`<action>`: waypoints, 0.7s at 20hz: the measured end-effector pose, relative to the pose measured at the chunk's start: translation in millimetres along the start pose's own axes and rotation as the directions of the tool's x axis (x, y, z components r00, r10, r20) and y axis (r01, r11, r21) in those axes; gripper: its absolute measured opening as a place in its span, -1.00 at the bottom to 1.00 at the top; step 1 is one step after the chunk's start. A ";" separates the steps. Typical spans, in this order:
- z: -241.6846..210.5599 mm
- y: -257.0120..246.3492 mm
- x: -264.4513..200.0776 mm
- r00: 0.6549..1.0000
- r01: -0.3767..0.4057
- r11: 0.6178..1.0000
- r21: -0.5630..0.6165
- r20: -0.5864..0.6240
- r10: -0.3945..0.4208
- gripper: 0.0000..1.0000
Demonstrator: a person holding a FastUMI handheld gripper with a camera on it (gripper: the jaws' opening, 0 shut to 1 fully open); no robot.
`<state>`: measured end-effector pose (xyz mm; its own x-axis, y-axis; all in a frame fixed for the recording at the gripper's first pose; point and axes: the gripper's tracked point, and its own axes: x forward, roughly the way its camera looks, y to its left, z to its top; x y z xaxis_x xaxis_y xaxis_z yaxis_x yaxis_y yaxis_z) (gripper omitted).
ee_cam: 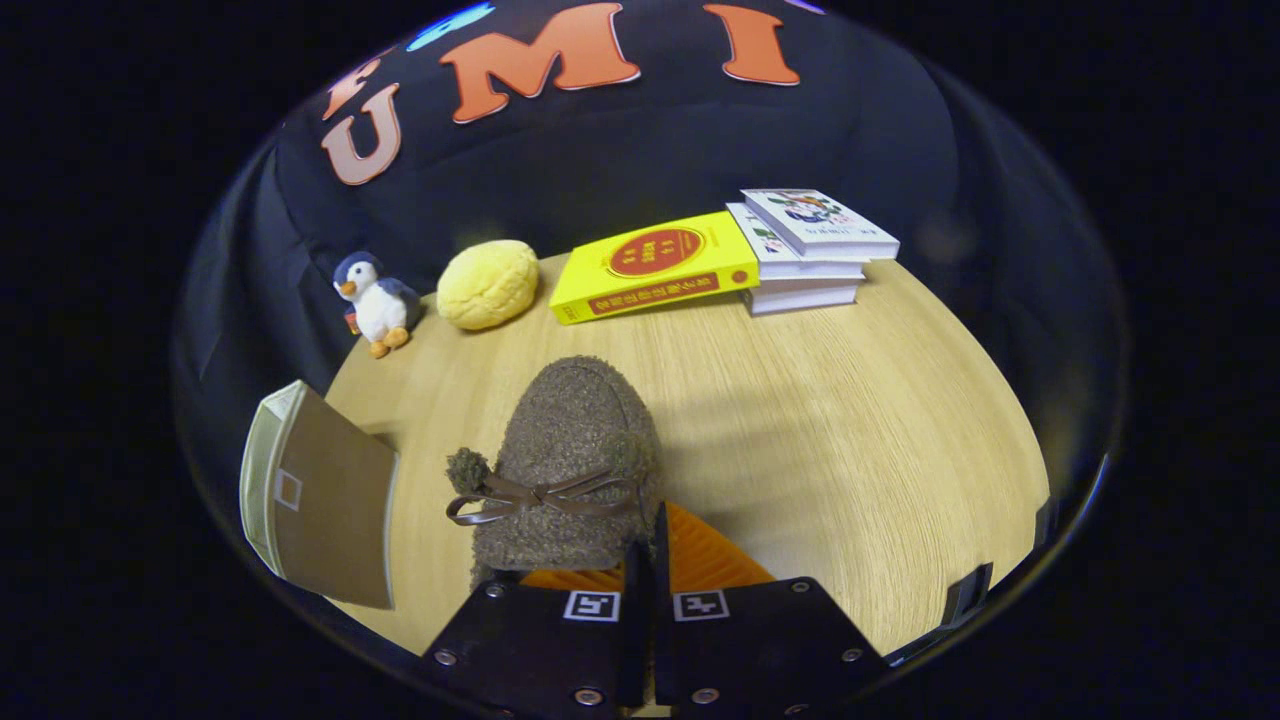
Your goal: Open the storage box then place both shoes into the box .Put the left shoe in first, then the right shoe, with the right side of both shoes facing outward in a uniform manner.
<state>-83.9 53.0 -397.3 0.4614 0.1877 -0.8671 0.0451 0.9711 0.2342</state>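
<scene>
A brown fuzzy shoe (570, 450) with a thin bow and an orange lining (700, 560) sits right at my fingers, toe pointing away over the wooden table (850, 430). My gripper (646, 548) is shut on the shoe's collar edge, the two fingers pressed close together on it. The storage box (315, 495) stands to the left of the shoe. It has cream sides and a brown front panel with a small square handle. I cannot tell whether that panel is open.
Along the table's far edge are a plush penguin (375, 300), a round yellow cushion (488, 284), a yellow book (655, 265) and a stack of white books (812, 250). Bare wood stretches to the right of the shoe.
</scene>
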 end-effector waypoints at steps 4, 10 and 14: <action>30.6 71.7 -26.0 0.995 -0.096 0.995 -0.031 0.021 0.097 -0.90; 49.5 181.2 -56.2 0.971 -0.238 0.968 -0.084 0.004 0.239 -0.90; 49.1 249.4 -64.0 0.950 -0.314 0.945 -0.089 -0.035 0.312 -0.90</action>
<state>-58.7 276.0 -261.8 0.4215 0.4860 -0.7656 -0.1811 0.8723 0.4541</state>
